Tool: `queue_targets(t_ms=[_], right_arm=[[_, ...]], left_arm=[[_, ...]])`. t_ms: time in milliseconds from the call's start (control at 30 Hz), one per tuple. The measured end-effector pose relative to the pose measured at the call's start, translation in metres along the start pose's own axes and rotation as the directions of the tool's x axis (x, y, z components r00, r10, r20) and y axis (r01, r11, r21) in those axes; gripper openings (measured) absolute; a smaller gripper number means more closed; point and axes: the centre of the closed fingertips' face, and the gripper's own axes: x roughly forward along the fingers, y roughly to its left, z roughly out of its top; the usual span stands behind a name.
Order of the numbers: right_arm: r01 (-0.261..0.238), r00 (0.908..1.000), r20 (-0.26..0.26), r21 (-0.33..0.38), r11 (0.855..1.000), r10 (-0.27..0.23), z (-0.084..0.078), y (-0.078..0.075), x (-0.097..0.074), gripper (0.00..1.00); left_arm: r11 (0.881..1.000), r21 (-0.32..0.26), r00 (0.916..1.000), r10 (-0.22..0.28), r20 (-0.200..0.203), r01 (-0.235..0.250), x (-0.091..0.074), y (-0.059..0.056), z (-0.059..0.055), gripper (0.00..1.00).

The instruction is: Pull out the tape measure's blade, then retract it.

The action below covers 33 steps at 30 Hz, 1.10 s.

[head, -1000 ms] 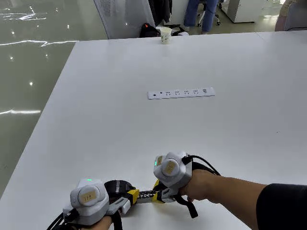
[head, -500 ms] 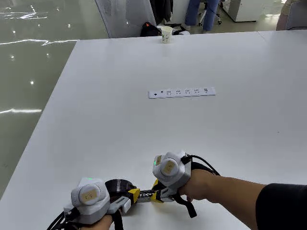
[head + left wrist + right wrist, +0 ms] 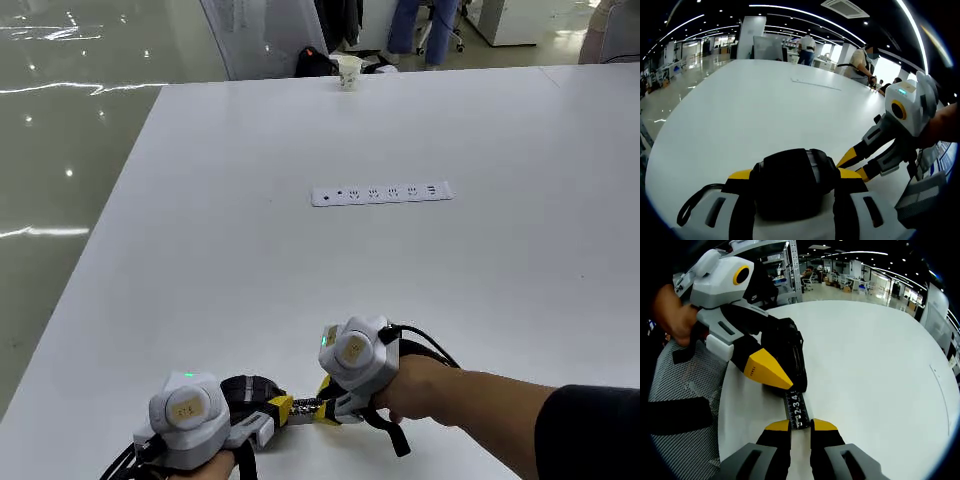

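Two hand-held grippers with yellow-tipped fingers, both low over the near edge of a large white table [image 3: 400, 280]. Item one: left gripper [image 3: 795, 176], pale grey body. Its fingers are spread to the width of a black rounded plastic tape measure [image 3: 787, 347] and clamped on it, with a yellow fingertip [image 3: 741, 175] against each flank. The case sits deep between these fingers and fills the gap. Whether it touches the table cannot be told. Item two: right gripper [image 3: 800, 426], held by a hand [image 3: 418, 385] in a dark sleeve. Its fingers are drawn narrow, almost together, and pinch the free end of the dark blade with white numerals [image 3: 796, 407]. A short length of blade is out, running straight from the case mouth to the right fingertips, with the numerals 2, 3 and 4 legible just ahead of them. The two sets of fingertips face each other and are near, joined by that short run of blade. Item three: long white power strip [image 3: 382, 193], flat on the table, well apart from both sets of fingers and farther out from the person. Item four: white paper cup [image 3: 347, 72], upright at the table's far edge, well beyond the strip.
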Motion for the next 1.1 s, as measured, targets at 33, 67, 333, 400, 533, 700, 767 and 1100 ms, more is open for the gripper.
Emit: queue_targets(t_ms=[33, 67, 333, 400, 533, 700, 767, 1100], right_arm=[[0.000, 1.0000, 0.002, 0.000, 1.000, 0.000, 0.000, 0.000, 0.001, 0.11], [0.000, 1.0000, 0.002, -0.003, 1.000, 0.000, 0.001, 0.000, 0.001, 0.11], [-0.005, 1.0000, -0.005, -0.011, 1.000, 0.005, 0.001, 0.000, 0.001, 0.11], [-0.006, 1.0000, -0.007, -0.010, 1.000, 0.006, 0.002, 0.000, 0.001, 0.11], [-0.009, 1.0000, 0.002, -0.003, 1.000, 0.009, 0.004, 0.002, 0.002, 0.11], [-0.008, 0.9999, 0.007, -0.006, 1.000, 0.008, 0.007, 0.003, 0.004, 0.11], [-0.007, 0.9999, 0.008, -0.006, 1.000, 0.007, 0.008, 0.003, 0.005, 0.11], [-0.008, 0.9999, 0.014, -0.010, 1.000, 0.008, 0.015, 0.005, 0.009, 0.11]], left_arm=[[1.000, 0.000, 1.0000, 0.000, -0.002, 0.000, 0.000, 0.000, 0.000, 0.58], [1.000, 0.000, 1.0000, 0.000, -0.002, 0.000, 0.000, 0.000, 0.000, 0.58], [1.000, 0.000, 1.0000, -0.001, 0.001, 0.001, 0.000, 0.000, 0.000, 0.58], [1.000, -0.001, 1.0000, -0.003, -0.001, 0.003, 0.001, 0.000, 0.000, 0.57], [1.000, -0.001, 1.0000, -0.005, -0.003, 0.005, 0.000, 0.000, 0.000, 0.57], [1.000, -0.002, 1.0000, -0.005, -0.003, 0.005, 0.000, 0.000, 0.000, 0.57], [1.000, -0.003, 1.0000, -0.005, -0.002, 0.005, 0.000, 0.000, 0.000, 0.57], [1.000, -0.004, 1.0000, -0.005, 0.000, 0.005, 0.000, 0.000, 0.000, 0.58]])
